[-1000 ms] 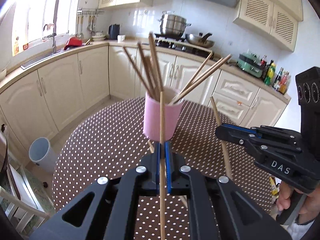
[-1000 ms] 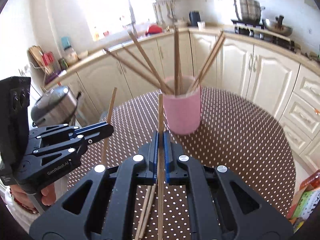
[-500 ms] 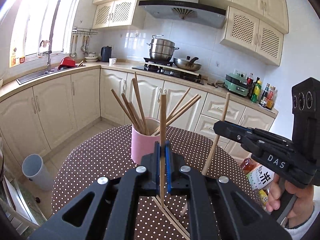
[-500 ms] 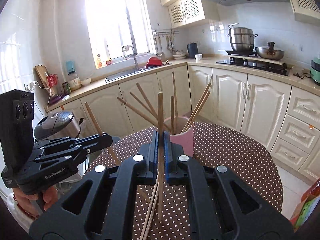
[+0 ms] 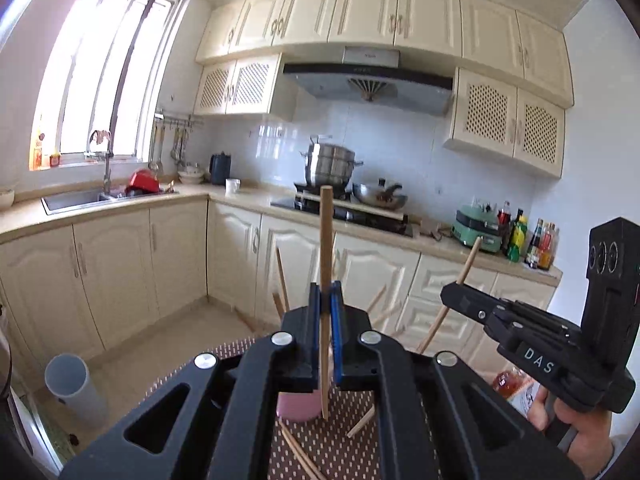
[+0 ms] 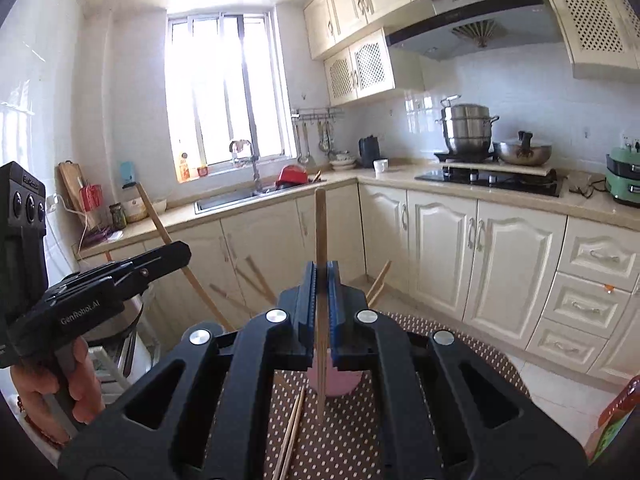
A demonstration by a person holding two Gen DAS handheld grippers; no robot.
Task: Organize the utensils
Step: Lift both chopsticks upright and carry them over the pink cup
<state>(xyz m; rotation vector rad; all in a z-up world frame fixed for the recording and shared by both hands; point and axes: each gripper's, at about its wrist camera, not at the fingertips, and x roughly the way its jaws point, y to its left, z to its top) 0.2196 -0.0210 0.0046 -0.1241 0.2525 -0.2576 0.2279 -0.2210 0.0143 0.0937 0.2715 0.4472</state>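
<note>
While both grippers hang above the dotted table (image 5: 352, 440), the left gripper (image 5: 327, 308) pinches one upright chopstick (image 5: 326, 240) and the right gripper (image 6: 321, 292) pinches another (image 6: 320, 232). Below stands the pink cup (image 5: 298, 406), loose chopsticks (image 6: 292, 428) lying beside it.

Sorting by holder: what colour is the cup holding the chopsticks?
Pink cup, clearest in the right wrist view.

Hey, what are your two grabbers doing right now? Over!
Left gripper shut on a chopstick, upright. Right gripper shut on another chopstick. Pink cup below on the dotted table, loose chopsticks beside it. Nothing blocking.
</note>
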